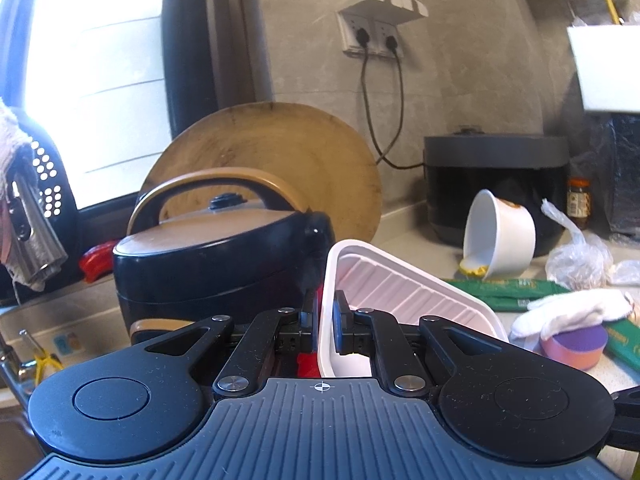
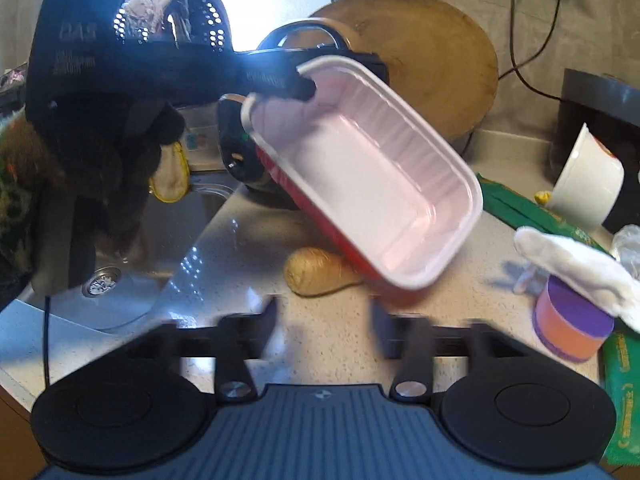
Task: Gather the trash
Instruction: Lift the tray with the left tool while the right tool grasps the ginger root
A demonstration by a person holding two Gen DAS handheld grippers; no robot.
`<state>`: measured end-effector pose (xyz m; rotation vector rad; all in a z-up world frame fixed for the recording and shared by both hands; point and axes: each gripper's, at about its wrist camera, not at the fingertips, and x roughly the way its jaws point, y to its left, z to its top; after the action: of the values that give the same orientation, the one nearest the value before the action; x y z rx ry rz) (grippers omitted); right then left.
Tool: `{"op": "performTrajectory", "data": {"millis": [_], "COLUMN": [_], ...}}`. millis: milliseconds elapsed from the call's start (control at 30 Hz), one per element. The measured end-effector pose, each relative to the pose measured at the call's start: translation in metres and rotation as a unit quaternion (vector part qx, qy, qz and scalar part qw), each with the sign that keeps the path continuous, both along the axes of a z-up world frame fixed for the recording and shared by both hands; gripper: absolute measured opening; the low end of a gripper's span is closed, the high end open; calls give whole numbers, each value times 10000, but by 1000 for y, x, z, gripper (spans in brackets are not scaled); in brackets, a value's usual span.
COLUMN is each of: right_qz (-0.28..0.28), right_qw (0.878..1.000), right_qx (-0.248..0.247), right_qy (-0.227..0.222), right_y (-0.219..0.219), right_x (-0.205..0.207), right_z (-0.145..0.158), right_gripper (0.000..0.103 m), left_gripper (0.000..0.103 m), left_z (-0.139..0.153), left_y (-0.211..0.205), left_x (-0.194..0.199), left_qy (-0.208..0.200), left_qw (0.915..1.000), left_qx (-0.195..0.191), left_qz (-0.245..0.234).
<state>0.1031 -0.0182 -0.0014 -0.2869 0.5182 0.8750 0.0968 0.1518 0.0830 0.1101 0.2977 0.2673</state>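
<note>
Two tools are in view. Left tool (image 1: 325, 322) is clamped on the rim of a food tray (image 1: 404, 300), white inside and red outside; one pad sits inside the wall, the other outside. Tray is held clear of the tabletop (image 2: 328, 340), tilted, open side turned toward the right wrist camera, seen empty. From the right wrist view the left tool (image 2: 306, 80) is seen reaching in from the left, gripping the tray (image 2: 360, 184) at its upper left corner, over the tabletop edge next to the sink (image 2: 132, 264).

Right tool (image 2: 324, 320) is blurred, its jaws are parted with nothing between them, above bare tabletop, below the tray and apart from it.

A tan lumpy item (image 2: 320, 276) lies on the tabletop under the tray's lower edge; what it is cannot be told.

Other trash-like items to the right: a white paper bowl (image 1: 500, 236) tipped on its side with yellow residue at its mouth, a crumpled clear plastic bag (image 1: 576, 256), green packets (image 1: 504, 292) lying flat, a white cloth (image 1: 572, 308) draped over a purple and orange round container (image 1: 572, 346).

Behind the tray: a black rice cooker (image 1: 216, 256) with tan lid, a round wooden board (image 1: 280, 152) leaned on the wall, a second dark appliance (image 1: 496, 168) plugged into the wall socket (image 1: 372, 36).
</note>
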Motion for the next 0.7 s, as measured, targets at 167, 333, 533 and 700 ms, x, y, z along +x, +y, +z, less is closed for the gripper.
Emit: {"op": "performTrajectory", "data": {"millis": [167,333,533,700], "right_qz": [-24,-339,-505,-385], "right_qw": [9996,9975,9937,9969], "right_qx": [120,-95,-291,-544], "right_qy": [250,616,953,422], "right_y": [15,45,60,57], "right_x": [9,38,55,37], "right_z": [2,-8,-10,-9], "right_gripper": [68,78,73,59], "left_gripper": [11,11,11,11], "left_z": [4,7,7,5], "left_y": [1,0,2,3], "left_x": [1,2,4,5], "left_qy": [-169,-317,-308,-265], "left_qw": [9998,9995,9995,9995], "left_qx": [-53,-68,-104,-139], "left_qz": [17,47,23,70]}}
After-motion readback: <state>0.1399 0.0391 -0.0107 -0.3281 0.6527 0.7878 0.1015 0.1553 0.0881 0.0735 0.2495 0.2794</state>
